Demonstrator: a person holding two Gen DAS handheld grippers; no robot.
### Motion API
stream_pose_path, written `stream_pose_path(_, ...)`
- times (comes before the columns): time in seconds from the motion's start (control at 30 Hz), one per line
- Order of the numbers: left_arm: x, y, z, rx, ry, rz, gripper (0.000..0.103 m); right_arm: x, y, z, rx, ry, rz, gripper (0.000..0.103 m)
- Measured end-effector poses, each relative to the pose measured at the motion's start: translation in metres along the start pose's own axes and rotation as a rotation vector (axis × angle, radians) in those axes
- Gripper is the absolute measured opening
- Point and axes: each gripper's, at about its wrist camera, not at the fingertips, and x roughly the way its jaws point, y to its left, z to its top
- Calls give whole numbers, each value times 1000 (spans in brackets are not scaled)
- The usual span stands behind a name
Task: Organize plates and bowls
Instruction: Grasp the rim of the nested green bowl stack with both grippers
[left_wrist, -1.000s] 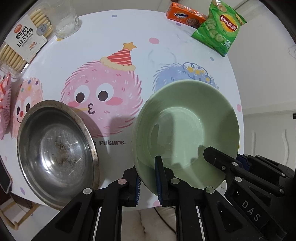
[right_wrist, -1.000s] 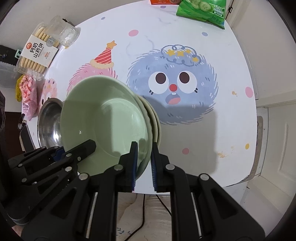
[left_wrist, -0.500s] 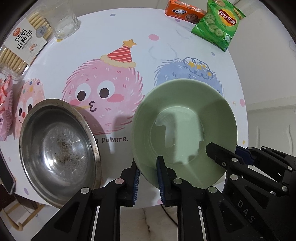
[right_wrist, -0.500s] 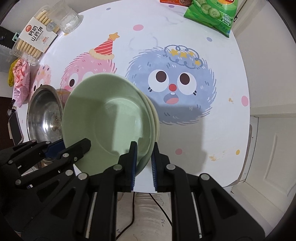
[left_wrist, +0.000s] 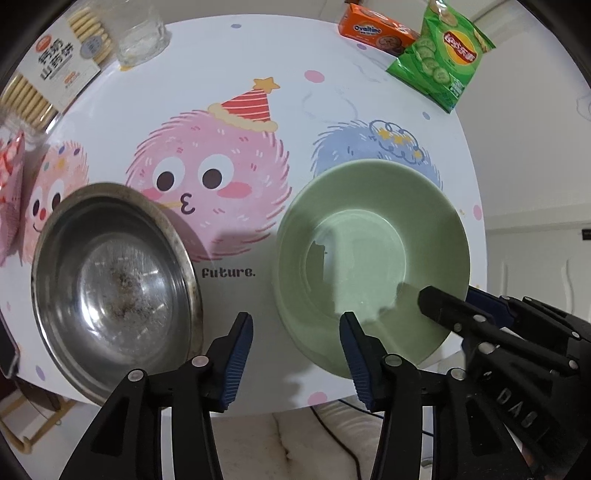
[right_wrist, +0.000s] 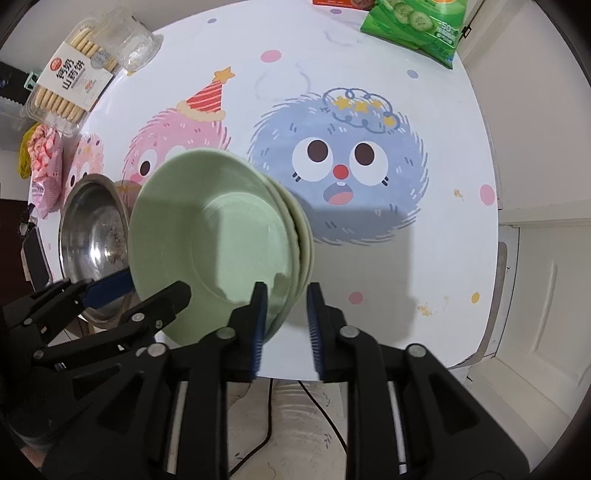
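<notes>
Left gripper (left_wrist: 295, 349): jaws spread wide, straddling the near-left rim of the green bowls; neither pad clearly touches the rim.
Right gripper (right_wrist: 284, 321): jaws apart, one on each side of the stack's near-right rim; the inner pad lies close against the inside wall, contact unclear, the outer pad stands off.
Green bowls (right_wrist: 218, 240): nested stack, at least three rims showing at the right side; sits on the table near its front edge, partly covering the pink and blue cartoon faces.
Steel bowl (left_wrist: 114, 288): just left of the green stack, apart from it, near the table's front-left edge; dark crumbs on its bottom.
Table (left_wrist: 258, 48): round, white, printed with fuzzy cartoon creatures.
Biscuit tray (right_wrist: 70, 88): far left edge, clear plastic with a white label.
Glass (left_wrist: 142, 37): beside the biscuit tray, at the far side.
Orange box (left_wrist: 376, 29): far right edge.
Chips bag (left_wrist: 443, 55): green, just right of the orange box.
Pink packet (right_wrist: 46, 166): left edge, near the steel bowl.
</notes>
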Motion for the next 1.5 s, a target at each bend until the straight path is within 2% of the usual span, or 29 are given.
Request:
stream_pose_path(0.1, -3, 6, -1, -34, -4, -19, 58, -5, -8, -1, 37, -13, 23, 29)
stream_pose_path(0.17, -4, 10, -2, -56, -2, -35, 58, -10, -14, -1, 60, -29, 31, 42)
stream_pose_path(0.23, -5, 14, -3, -73, -3, -39, 59, -13, -20, 0, 78, -45, 38, 51)
stream_pose_path(0.27, -5, 15, -4, -81, -3, -46, 60, -15, -23, 1, 92, -54, 47, 52)
stream_pose_path(0.37, -3, 20, -7, -118, 3, -74, 65, -18, -33, 2, 137, -64, 91, 53)
stream_pose_path(0.43, 0, 25, -9, -147, 7, -102, 72, -17, -40, 3, 169, -60, 123, 55)
stream_pose_path(0.53, 6, 30, -11, -193, 15, -131, 72, -10, -48, 5, 211, -44, 179, 55)
stream_pose_path(0.77, 27, 41, -14, -292, 39, -181, 73, 13, -52, 7, 245, -9, 241, 56)
stream_pose_path(1.23, 47, 44, -15, -362, 46, -207, 73, 41, -46, 9, 218, 46, 261, 56)
stream_pose_path(1.5, 48, 39, -12, -376, 14, -212, 73, 49, -50, 11, 217, 61, 277, 56)
